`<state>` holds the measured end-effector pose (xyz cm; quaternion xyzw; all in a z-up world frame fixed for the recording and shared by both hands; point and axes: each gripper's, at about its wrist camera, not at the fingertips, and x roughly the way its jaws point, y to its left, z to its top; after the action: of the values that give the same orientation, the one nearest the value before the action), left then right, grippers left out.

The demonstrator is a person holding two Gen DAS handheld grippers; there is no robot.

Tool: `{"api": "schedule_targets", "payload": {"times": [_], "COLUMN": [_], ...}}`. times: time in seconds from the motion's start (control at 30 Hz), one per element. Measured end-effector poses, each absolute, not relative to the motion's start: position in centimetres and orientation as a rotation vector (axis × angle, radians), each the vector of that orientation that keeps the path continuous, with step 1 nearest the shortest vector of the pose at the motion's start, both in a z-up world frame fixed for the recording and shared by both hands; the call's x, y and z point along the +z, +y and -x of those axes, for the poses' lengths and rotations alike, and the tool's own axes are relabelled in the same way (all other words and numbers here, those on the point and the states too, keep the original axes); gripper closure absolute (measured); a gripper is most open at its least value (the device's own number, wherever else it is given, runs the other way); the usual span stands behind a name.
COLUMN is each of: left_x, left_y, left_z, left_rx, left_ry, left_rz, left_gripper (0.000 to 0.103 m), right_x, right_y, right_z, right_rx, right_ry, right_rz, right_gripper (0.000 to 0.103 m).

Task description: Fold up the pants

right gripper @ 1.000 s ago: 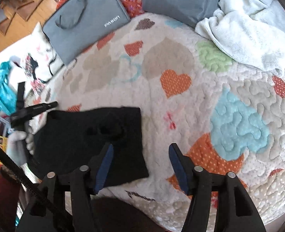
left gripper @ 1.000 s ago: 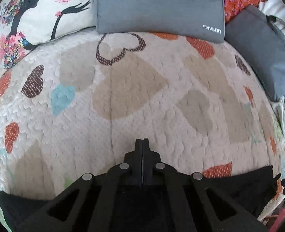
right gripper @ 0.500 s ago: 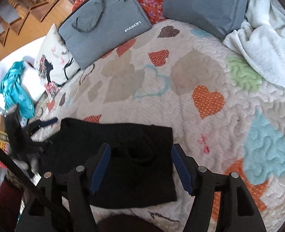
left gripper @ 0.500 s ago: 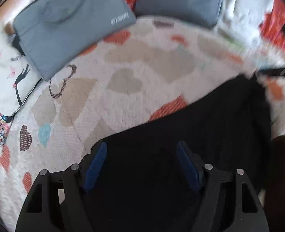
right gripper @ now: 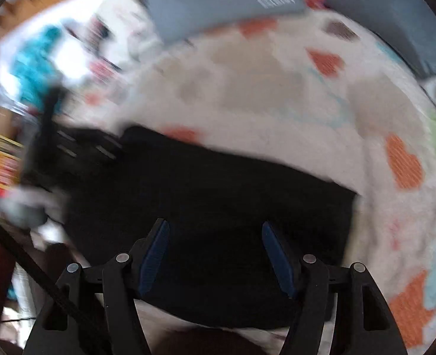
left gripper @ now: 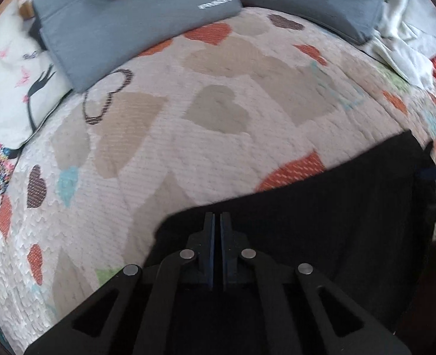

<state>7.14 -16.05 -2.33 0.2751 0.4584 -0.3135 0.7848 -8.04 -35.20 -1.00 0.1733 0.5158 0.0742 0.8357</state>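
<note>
On the heart-print quilt (left gripper: 218,153) the black pants (left gripper: 321,207) lie folded at 5 o'clock, left gripper (left gripper: 217,222) clenched over them, whether pinching cloth I cannot tell, right gripper (right gripper: 215,230) spread wide above, probably before 1 more fold.

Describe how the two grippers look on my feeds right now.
Both are matte black linkage frames with round silver pivot pins. The left gripper and right gripper carry flat fingers with blue pads. A black cable runs past the right one.
</note>
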Motion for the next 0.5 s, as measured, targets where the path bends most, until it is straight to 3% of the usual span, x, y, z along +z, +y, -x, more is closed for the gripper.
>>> {"api": "schedule_targets", "payload": {"times": [0.13, 0.17, 0.2, 0.27, 0.43, 0.5], "left_x": [-2.3, -2.3, -2.4, -2.3, -0.4, 0.9], "left_y": [-15.6, -15.4, -15.0, -14.5, -13.1, -12.2], "left_z": [-8.4, -8.9, -9.5, -10.1, -10.3, -10.2], "left_rx": [-0.629, -0.624, -0.616, -0.617, -0.607, -0.591], "left_ry": [0.976, 0.989, 1.007, 1.019, 0.975, 0.941], "left_rz": [-0.566, -0.538, -0.501, -0.459, -0.391, -0.352], "left_gripper": [0.102, 0.102, 0.102, 0.102, 0.102, 0.096], "right_x": [-0.4, -0.8, -1.6, -2.5, 1.6, 2.5], "right_y": [-36.1, -36.1, -36.4, -37.3, -41.4, -42.1], "right_z": [12.4, 13.1, 13.9, 15.5, 16.3, 14.9], "right_rx": [0.061, -0.002, -0.056, -0.073, -0.057, -0.033], "right_ry": [1.137, 1.174, 1.221, 1.248, 0.997, 0.928], "right_rz": [-0.31, -0.257, -0.208, -0.216, -0.448, -0.483], "right_gripper": [0.036, 0.025, 0.02, 0.022, 0.021, 0.02]}}
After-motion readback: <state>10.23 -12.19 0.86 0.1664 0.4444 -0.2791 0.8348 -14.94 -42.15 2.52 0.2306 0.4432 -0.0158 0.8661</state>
